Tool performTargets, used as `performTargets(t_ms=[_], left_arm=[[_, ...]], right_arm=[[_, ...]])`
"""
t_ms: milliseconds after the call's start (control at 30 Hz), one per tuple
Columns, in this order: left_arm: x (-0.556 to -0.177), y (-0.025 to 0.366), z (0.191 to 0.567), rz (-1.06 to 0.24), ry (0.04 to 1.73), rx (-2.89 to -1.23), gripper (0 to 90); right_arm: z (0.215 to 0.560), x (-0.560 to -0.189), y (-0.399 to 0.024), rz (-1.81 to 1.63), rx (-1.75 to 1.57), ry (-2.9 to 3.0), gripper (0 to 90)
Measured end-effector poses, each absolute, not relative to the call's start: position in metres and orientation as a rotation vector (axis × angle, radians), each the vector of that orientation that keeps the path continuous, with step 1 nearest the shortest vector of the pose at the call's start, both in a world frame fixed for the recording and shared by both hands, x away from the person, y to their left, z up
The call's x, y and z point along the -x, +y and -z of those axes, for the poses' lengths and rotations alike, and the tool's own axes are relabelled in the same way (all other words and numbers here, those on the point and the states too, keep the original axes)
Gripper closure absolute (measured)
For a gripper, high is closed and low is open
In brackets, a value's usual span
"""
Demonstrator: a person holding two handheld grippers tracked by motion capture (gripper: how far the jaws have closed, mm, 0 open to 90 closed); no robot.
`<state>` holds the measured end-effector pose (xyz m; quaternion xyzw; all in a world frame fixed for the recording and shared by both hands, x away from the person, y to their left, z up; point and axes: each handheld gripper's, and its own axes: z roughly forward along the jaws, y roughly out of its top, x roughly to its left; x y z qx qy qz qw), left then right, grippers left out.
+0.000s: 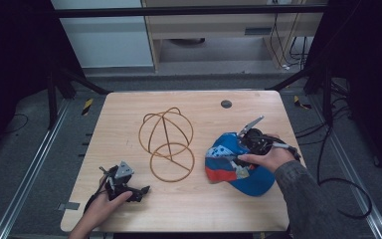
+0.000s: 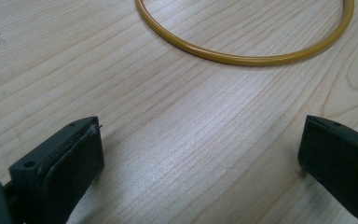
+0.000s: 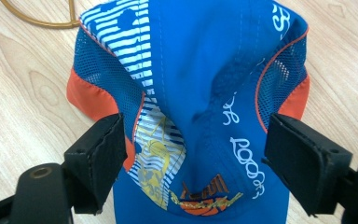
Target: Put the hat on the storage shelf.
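- Left gripper [image 1: 140, 191] — held low at the near left of the wooden table [image 1: 129, 104]; its grey three-cornered plate [image 1: 124, 170] faces up. In the left gripper view the two black jaws stand wide apart over bare wood, nothing between them.
- Wire frame [image 1: 166, 144] — a gold, dome-shaped form of thin hoops at the table's middle, between the two grippers. The near arc of its bottom ring [image 2: 247, 58] lies flat on the wood just ahead of the left jaws, apart from them.
- Cap [image 1: 231, 162] — blue with orange trim, mesh panels and white striped patches, lying crumpled right of the frame and close beside it.
- Right gripper [image 1: 248, 144] — over the cap. In the right gripper view the cap [image 3: 191, 93] lies between the jaws, which stand wide at either flank; whether the pads touch the cloth cannot be told.
- Dark round plug [image 1: 226, 104] — set in the far side of the table.
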<state>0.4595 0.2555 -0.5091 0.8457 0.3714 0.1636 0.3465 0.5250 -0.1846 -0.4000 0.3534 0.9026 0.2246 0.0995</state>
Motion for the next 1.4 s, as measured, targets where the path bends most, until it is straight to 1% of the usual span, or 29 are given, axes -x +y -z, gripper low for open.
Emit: performTargets(t_ms=[67, 300, 333, 367, 400, 433, 500, 533, 567, 600, 633, 667, 700, 733, 800, 833, 867, 933, 967, 1400], left_arm=[[-0.459, 0.255, 0.509, -0.425, 0.964, -2.194, 0.0], [-0.459, 0.255, 0.509, -0.425, 0.965, -2.194, 0.0], [-0.459, 0.255, 0.509, -0.424, 0.965, -2.194, 0.0], [-0.459, 0.255, 0.509, -0.424, 0.965, -2.194, 0.0], [-0.459, 0.255, 0.509, -0.426, 0.966, -2.193, 0.0], [-0.459, 0.255, 0.509, -0.424, 0.965, -2.194, 0.0], [-0.459, 0.255, 0.509, -0.424, 0.965, -2.193, 0.0], [-0.459, 0.255, 0.509, -0.424, 0.966, -2.193, 0.0], [-0.459, 0.255, 0.509, -0.424, 0.966, -2.193, 0.0], [-0.459, 0.255, 0.509, -0.424, 0.966, -2.193, 0.0], [-0.459, 0.255, 0.509, -0.425, 0.966, -2.193, 0.0], [-0.459, 0.255, 0.509, -0.425, 0.966, -2.193, 0.0], [-0.459, 0.255, 0.509, -0.425, 0.966, -2.193, 0.0], [-0.459, 0.255, 0.509, -0.425, 0.966, -2.193, 0.0], [-0.459, 0.255, 0.509, -0.425, 0.966, -2.193, 0.0], [-0.459, 0.255, 0.509, -0.425, 0.966, -2.193, 0.0], [-0.459, 0.255, 0.509, -0.425, 0.966, -2.193, 0.0], [-0.459, 0.255, 0.509, -0.425, 0.966, -2.193, 0.0], [-0.459, 0.255, 0.509, -0.424, 0.966, -2.193, 0.0], [-0.459, 0.255, 0.509, -0.425, 0.968, -2.193, 0.0]], right_arm=[[0.401, -0.526, -0.185, -0.670, -1.043, 2.670, 22.8], [0.408, -0.526, -0.184, -0.669, -1.044, 2.684, 34.6], [0.408, -0.526, -0.184, -0.669, -1.044, 2.684, 34.6], [0.409, -0.526, -0.183, -0.672, -1.046, 2.690, 37.1], [0.410, -0.526, -0.182, -0.655, -1.027, 2.703, 41.6], [0.410, -0.526, -0.182, -0.655, -1.027, 2.703, 41.6], [0.410, -0.526, -0.183, -0.648, -1.031, 2.710, 45.5], [0.410, -0.526, -0.184, -0.649, -1.041, 2.709, 50.8], [0.410, -0.526, -0.184, -0.649, -1.041, 2.709, 50.8], [0.411, -0.526, -0.186, -0.642, -1.035, 2.710, 56.2], [0.412, -0.526, -0.186, -0.644, -1.037, 2.712, 58.4], [0.412, -0.526, -0.186, -0.644, -1.037, 2.712, 58.4], [0.413, -0.526, -0.187, -0.651, -1.032, 2.723, 66.7], [0.413, -0.526, -0.187, -0.651, -1.032, 2.723, 66.7], [0.414, -0.526, -0.187, -0.651, -1.023, 2.738, 76.6], [0.414, -0.526, -0.188, -0.663, -1.021, 2.745, 85.7], [0.414, -0.526, -0.188, -0.663, -1.021, 2.745, 85.7], [0.411, -0.526, -0.189, -0.669, -1.021, 2.747, 89.3], [0.407, -0.525, -0.192, -0.683, -1.017, 2.743, 89.7], [0.369, -0.517, -0.199, -0.792, -0.984, 2.679, 89.9]])
